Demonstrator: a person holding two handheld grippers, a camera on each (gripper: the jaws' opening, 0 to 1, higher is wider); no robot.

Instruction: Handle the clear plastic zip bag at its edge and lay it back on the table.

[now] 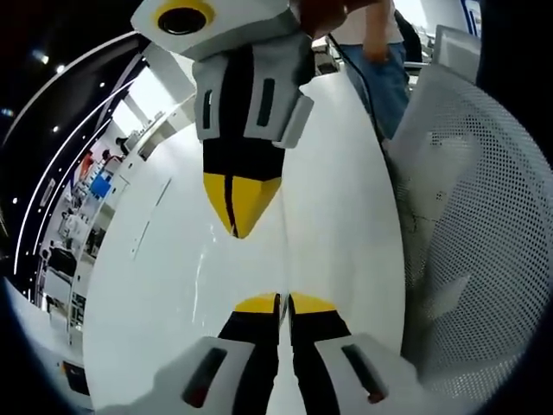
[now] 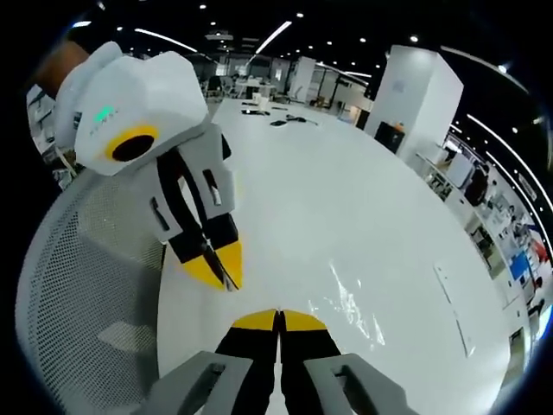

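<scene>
In the left gripper view, the left gripper (image 1: 283, 304) rises from the bottom edge, its yellow-tipped jaws pressed together over the white desk (image 1: 337, 216). The right gripper (image 1: 242, 207) reaches in from the top, pointing back toward the camera, its jaws also closed; the two sets of tips face each other, apart. A hand (image 1: 324, 13) grips it at the top edge.

In the right gripper view, the right gripper (image 2: 278, 318) sits low at centre, jaws clenched, and the left gripper (image 2: 220, 264) slants in from the upper left, tips near but not touching.

The bag (image 2: 354, 307) shows as faint glints on the desk just right of the jaws; its outline is hard to trace, and I cannot tell whether either pair of jaws pinches its edge.

A white mesh chair (image 1: 484, 233) stands beside the desk. A person in jeans (image 1: 380, 69) stands at the far end. Small dark items (image 2: 281, 117) lie far down the desk. The room is a large hall with strip ceiling lights (image 2: 272, 36), a white pillar (image 2: 415, 99) and shelving (image 1: 82, 216) along the side.
</scene>
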